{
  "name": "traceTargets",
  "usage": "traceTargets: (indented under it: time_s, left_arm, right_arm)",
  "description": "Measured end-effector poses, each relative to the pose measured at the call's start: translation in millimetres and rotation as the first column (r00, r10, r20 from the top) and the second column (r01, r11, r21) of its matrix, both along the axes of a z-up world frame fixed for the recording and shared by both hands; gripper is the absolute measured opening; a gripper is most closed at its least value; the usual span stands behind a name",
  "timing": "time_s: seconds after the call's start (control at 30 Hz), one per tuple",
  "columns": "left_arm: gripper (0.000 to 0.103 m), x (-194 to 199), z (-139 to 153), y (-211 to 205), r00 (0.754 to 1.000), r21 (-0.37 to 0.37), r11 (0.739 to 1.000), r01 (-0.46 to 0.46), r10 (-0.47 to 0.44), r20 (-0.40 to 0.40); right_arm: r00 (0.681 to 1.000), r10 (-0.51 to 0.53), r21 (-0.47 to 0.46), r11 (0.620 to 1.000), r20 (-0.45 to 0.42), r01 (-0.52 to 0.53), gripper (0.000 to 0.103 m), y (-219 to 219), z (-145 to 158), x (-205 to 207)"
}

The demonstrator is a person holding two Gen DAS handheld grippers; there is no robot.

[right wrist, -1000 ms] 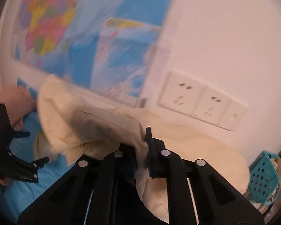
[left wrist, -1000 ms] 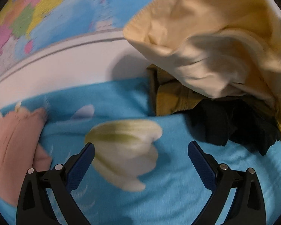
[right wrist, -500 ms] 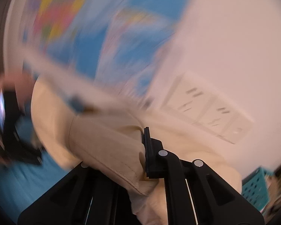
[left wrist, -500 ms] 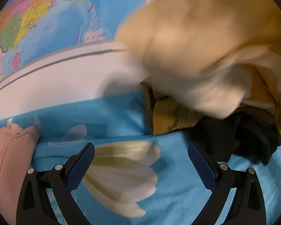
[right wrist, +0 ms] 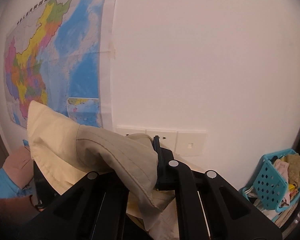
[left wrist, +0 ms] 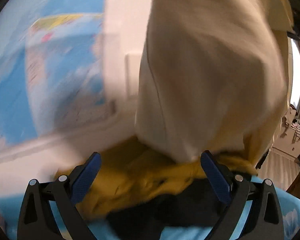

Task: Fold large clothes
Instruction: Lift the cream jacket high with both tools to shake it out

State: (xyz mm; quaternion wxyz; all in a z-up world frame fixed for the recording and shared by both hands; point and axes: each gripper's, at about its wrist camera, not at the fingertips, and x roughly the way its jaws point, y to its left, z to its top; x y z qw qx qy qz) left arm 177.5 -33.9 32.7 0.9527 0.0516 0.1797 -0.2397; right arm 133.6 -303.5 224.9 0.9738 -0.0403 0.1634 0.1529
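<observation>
the cream garment (right wrist: 102, 156) is clamped in the right gripper (right wrist: 152, 160) and has been raised off the pile since a second ago; it now hangs at 12 to 2 o'clock in the left wrist view. the left gripper (left wrist: 150, 172), jaws released and empty, has been swung toward the hanging hem above the mustard garment (left wrist: 142, 182). a second grasp is judged next, so that spreading can begin.

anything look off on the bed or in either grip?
Nothing damaged. The cream garment is bunched in the right tongs, not spread. A mustard garment and a black one lie heaped unfolded under the open left tongs.
</observation>
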Motion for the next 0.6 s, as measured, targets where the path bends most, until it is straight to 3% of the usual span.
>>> traceTargets:
  time_s: [0.1,0.13,0.17,0.2,0.23,0.27,0.37,0.47,0.6]
  left_arm:
    - [0.096,16,5,-17,0.996,0.009,0.997,0.077,-0.077,0.033]
    - [0.090,17,4,-24,0.995,0.026,0.995,0.093,-0.094,0.043]
    - [0.061,15,1,-32,0.989,0.051,0.990,0.131,-0.134,0.059]
    - [0.041,15,-1,-43,0.988,0.098,0.987,0.127,-0.135,0.075]
    - [0.009,15,-2,-50,0.990,0.136,0.985,0.104,-0.117,0.085]
    - [0.004,15,-2,-58,0.990,0.168,0.981,0.100,-0.114,0.080]
    - [0.003,8,16,-63,0.989,0.139,0.986,0.096,-0.110,0.098]
    - [0.003,0,54,-73,0.985,0.105,0.989,0.107,-0.120,0.127]
    - [0.002,-23,120,-76,0.969,0.030,0.996,0.078,-0.083,0.234]
  right_arm:
    - [1.000,0.003,0.016,1.000,-0.004,-0.003,0.004,-18,0,-5]
    - [1.000,0.002,0.021,1.000,-0.003,-0.002,0.004,-23,0,-6]
    - [1.000,-0.001,0.028,1.000,0.000,0.001,0.004,-24,2,-3]
    - [1.000,-0.012,0.033,0.999,0.004,0.012,0.004,-29,2,-4]
    - [1.000,-0.017,0.039,0.999,0.002,0.017,0.004,-33,4,-3]
    - [1.000,-0.025,0.042,0.999,0.001,0.025,0.004,-38,5,-4]
    - [0.995,-0.093,0.030,0.995,0.038,0.092,0.004,-56,17,-12]
    - [0.987,-0.137,0.062,0.989,0.086,0.132,0.003,-83,46,-30]
    - [0.960,-0.181,0.053,0.983,0.215,0.173,0.003,-97,99,-76]
